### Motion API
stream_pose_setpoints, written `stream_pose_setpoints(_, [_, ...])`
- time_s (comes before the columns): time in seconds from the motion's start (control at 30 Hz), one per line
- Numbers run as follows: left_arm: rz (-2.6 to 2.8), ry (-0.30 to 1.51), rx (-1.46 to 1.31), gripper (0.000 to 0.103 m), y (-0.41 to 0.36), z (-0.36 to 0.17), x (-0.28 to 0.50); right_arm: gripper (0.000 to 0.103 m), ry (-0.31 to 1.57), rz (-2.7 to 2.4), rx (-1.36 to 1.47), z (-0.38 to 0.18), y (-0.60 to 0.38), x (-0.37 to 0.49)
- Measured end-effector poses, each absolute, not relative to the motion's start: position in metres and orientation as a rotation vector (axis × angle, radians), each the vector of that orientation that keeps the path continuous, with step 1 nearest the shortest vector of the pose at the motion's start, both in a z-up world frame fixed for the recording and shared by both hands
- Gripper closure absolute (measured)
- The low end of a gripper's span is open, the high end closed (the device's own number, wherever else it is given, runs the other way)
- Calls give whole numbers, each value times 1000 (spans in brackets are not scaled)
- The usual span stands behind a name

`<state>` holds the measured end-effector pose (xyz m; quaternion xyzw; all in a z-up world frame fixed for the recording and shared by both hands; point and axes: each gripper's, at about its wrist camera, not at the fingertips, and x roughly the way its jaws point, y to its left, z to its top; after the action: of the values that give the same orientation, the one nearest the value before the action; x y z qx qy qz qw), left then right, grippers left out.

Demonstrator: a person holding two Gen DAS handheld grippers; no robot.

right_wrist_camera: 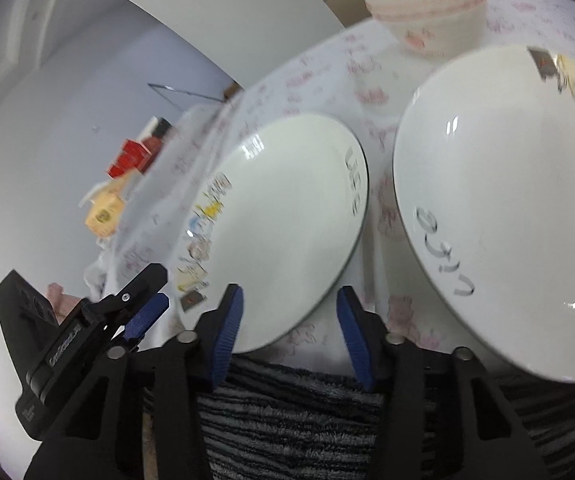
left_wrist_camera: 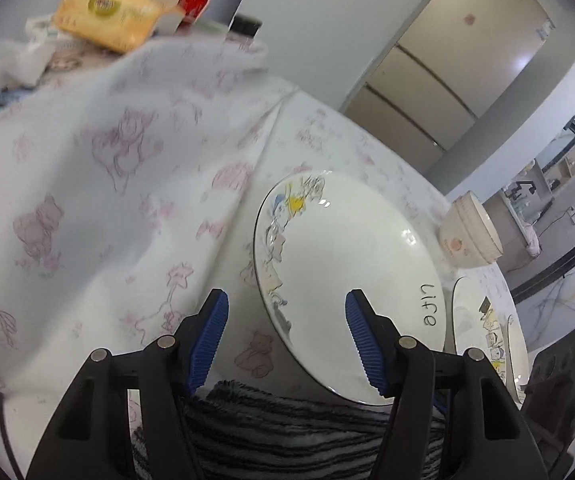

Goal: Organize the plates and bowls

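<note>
Floral tablecloth (left_wrist_camera: 127, 160): two plates, both empty, side by side; bowl (left_wrist_camera: 470, 236) beyond, contents unseen. Left gripper (left_wrist_camera: 287, 340) part open, straddling left plate (left_wrist_camera: 347, 272) near rim, gripping nothing. Right gripper (right_wrist_camera: 289, 336) part open, empty, between left plate and right plate (right_wrist_camera: 507, 200).

A round table under a white tablecloth (left_wrist_camera: 135, 184) printed with pale pink bears and bows carries everything here — the cloth lies rumpled, with a long crease running across it. Two white plates with cartoon trim and the word "Life" sit near the front edge: the left plate (left_wrist_camera: 347, 272) and the right plate (right_wrist_camera: 507, 208), just beside each other. Behind them stands a cream bowl (left_wrist_camera: 469, 236). At the far side — a yellow tissue pack (left_wrist_camera: 107, 12) and a red box (right_wrist_camera: 131, 158) among blurred clutter.
</note>
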<state>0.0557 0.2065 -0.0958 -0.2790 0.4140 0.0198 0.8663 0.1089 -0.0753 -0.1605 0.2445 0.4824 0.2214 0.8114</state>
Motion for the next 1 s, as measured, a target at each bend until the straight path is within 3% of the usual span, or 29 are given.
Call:
stream_pose_setpoints(0.1, [24,880,-611,57,209,-100,58,64,1014,467,532,-163,-75,108])
stream_pose_setpoints(0.2, [-11,895,-618,65,207,-101,59,73,1005,442,545,-166,-78,110])
stream_pose_setpoints(0.43, [-76,979,-650,65,205,-115,69,80,1037,480,655,-179,-85,117])
stream_pose_setpoints(1.0, [-39,982,-496,74,182,-114,72,80,1025,467,544,-173,-70,115])
